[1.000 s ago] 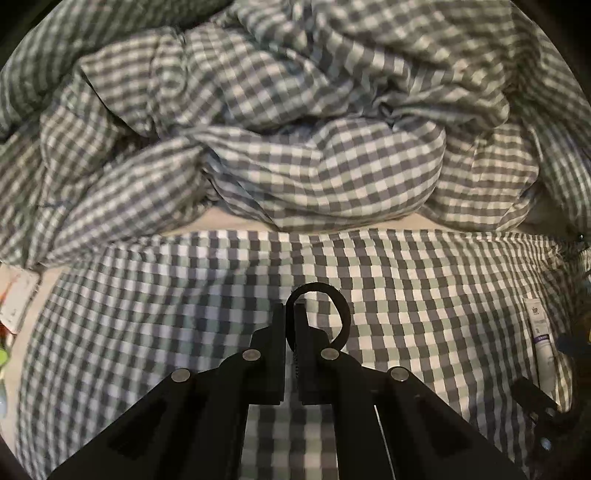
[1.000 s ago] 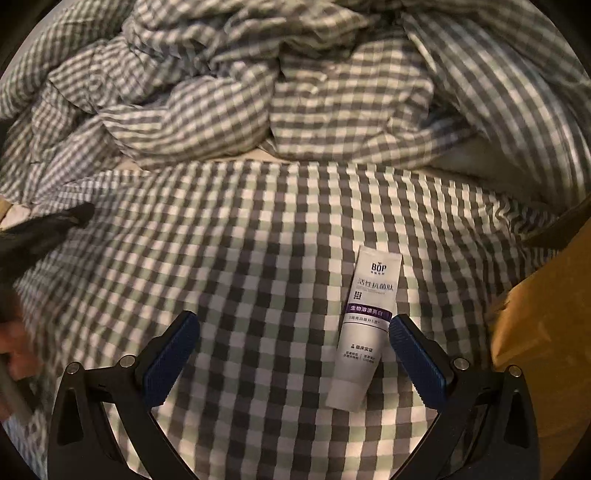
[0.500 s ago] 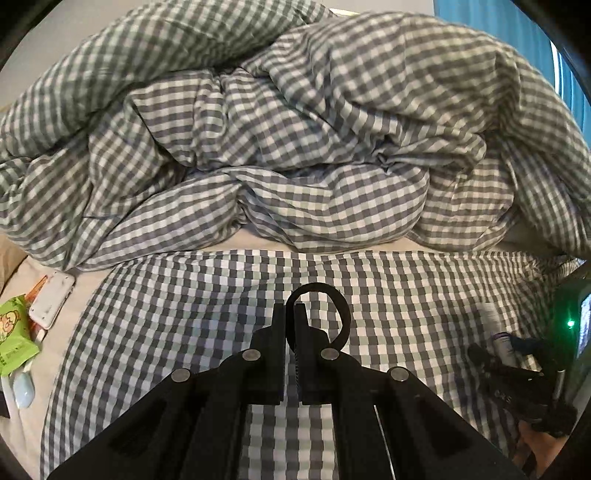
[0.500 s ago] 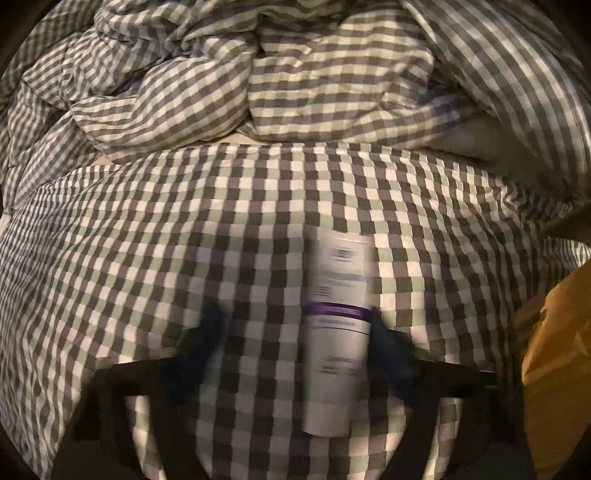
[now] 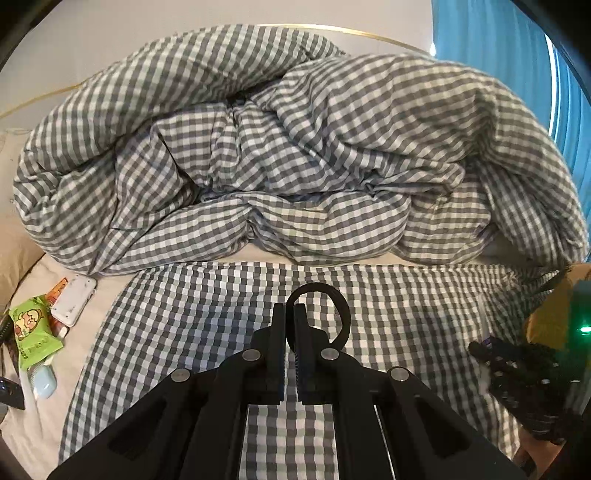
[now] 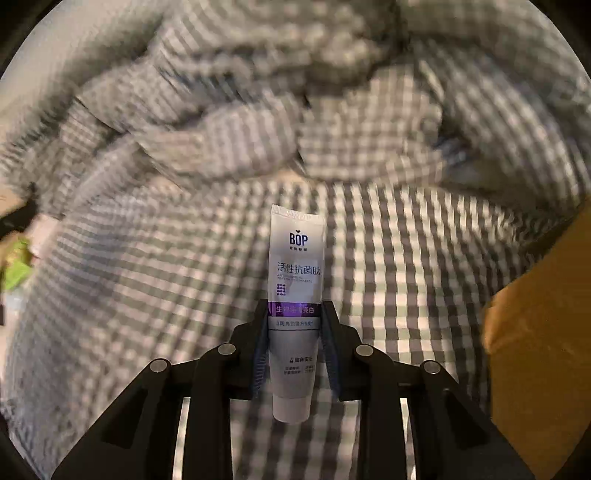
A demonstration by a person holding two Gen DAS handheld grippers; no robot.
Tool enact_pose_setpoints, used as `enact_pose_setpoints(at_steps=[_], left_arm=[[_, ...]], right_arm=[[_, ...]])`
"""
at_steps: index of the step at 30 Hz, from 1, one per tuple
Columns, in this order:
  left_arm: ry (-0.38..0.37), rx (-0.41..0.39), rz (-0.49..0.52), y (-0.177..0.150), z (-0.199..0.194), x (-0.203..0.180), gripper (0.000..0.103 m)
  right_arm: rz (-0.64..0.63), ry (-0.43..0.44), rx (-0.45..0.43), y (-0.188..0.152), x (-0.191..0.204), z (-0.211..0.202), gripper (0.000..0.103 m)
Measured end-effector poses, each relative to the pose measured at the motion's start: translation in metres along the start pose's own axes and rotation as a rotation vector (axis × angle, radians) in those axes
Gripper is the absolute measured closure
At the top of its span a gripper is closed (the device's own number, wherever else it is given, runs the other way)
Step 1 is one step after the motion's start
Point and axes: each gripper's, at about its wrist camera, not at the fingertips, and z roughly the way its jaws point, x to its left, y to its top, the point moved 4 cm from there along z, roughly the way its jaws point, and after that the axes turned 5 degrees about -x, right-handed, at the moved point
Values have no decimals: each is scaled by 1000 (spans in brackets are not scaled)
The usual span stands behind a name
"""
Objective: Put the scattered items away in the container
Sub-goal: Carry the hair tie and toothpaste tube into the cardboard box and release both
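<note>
- Since the right claw [image 6: 294, 332] already pinches the toothpaste tube [image 6: 296, 266] across its lower body, the coming move turns on where the container lies: a tan cardboard box [image 6: 543, 354] shows at the right edge of the right wrist view, just beside that claw's right side.
- That claw's jaws have just been closing, and the tube is between them, the blue pads pressing both of its flanks.
- Its long axis runs straight forward along the fingers, crimped end out ahead, cap end back toward the wrist, so it would likely enter the box lengthwise.
- By my reading the right hand is the nearer to the box; the left claw [image 5: 290, 343] sits further to the left, jaws pressed together on a black ring [image 5: 325, 314] that loops out past its tips.
- Beneath both is a bed, a gingham sheet [image 5: 192, 325] spread flat with a rumpled gingham duvet [image 5: 295, 147] heaped behind it.
- More items lie scattered at the bed's left edge: a green packet [image 5: 33, 332] and a white case [image 5: 74, 300].
- Behind, a pale wall and a blue curtain [image 5: 491, 33].
</note>
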Motion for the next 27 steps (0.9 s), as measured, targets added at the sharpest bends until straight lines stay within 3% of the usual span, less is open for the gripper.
enact_pose_setpoints(at_steps=[7,15,21,27], left_arm=[[-11,-29,-16,-1,-38,1,100],[-10,-96,32,-2,-83,-23,100],[-89,-134,89,1,-117,-70,100],[-174,-163,133,2,-141,-126,100]], right_arm=[[25,115,-167,14,10,-80,77],[4,142,-291,21,6,-164,77],[4,70,-380,20,-23,-223,77],[60,-76,-398,7,-91,-265,77]])
